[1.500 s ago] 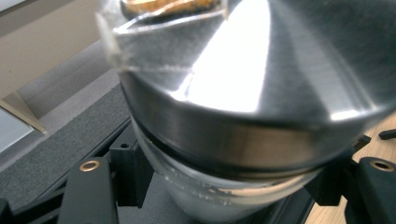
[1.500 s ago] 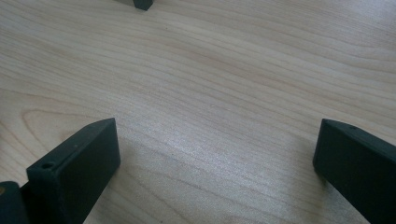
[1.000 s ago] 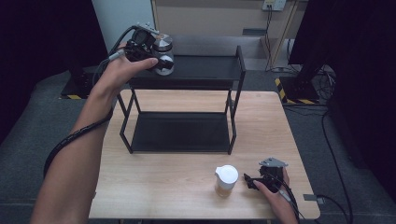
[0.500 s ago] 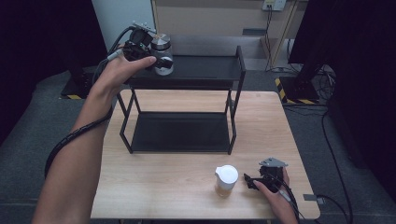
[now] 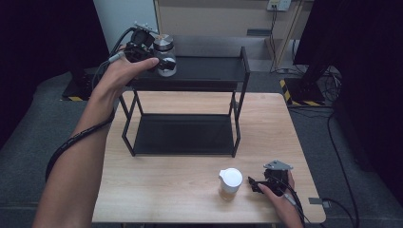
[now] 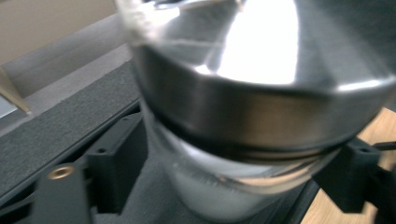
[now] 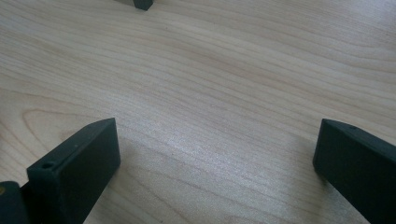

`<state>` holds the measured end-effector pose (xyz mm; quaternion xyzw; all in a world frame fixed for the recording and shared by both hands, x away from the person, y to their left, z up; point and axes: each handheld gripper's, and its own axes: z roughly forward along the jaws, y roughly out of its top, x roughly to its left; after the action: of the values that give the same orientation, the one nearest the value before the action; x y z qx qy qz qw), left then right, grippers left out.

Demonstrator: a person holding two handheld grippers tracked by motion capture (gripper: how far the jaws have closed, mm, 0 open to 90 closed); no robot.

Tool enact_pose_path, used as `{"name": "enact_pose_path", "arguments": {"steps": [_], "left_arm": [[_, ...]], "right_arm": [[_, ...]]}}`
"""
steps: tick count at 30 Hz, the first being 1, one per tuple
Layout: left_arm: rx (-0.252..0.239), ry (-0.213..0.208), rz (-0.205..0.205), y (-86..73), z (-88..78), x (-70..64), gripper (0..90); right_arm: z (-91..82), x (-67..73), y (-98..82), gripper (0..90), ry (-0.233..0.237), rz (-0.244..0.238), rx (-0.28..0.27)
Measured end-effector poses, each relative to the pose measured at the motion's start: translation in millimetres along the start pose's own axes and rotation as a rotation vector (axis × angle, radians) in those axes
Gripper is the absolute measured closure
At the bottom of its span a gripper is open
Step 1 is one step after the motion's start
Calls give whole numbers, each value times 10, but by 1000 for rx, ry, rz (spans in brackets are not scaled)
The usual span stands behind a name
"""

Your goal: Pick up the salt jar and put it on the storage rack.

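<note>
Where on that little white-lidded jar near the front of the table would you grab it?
Probably around the body below the lid of the white-lidded jar, coming in level from its right, where the open right gripper already rests on the table. The jar stands upright and alone, and its lid looks wider than the body, a likely stop against slipping.

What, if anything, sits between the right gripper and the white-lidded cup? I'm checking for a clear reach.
Nothing visible. In the high view the right gripper sits just right of the white-lidded cup, with bare table between them, its jaws spread wide.
</note>
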<state>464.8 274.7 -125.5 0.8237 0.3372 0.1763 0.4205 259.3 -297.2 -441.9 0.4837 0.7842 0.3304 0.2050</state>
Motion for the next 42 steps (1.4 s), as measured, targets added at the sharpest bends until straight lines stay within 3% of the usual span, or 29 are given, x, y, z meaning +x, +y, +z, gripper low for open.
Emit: {"name": "enact_pose_path", "arguments": {"steps": [5,13,15,25,29,37,42], "left_arm": [[-9,16,5,-23,-69,-53,41],[-18,36,47,-33,-215,-196,24],[-9,58,78,-31,-282,-287,23],[-39,73,71,-140,-484,-428,23],[-58,82,60,-226,-548,-519,23],[-108,60,34,-537,-589,-661,23],[-107,17,31,-828,-525,-738,23]], "right_arm": [[0,0,1,15,0,-1,0],[0,3,0,15,-1,1,0],[0,3,0,15,-1,1,0],[0,4,1,15,-1,1,0],[0,5,1,15,-2,1,1],[0,5,0,15,-2,1,0],[1,5,0,15,-2,1,0]]}}
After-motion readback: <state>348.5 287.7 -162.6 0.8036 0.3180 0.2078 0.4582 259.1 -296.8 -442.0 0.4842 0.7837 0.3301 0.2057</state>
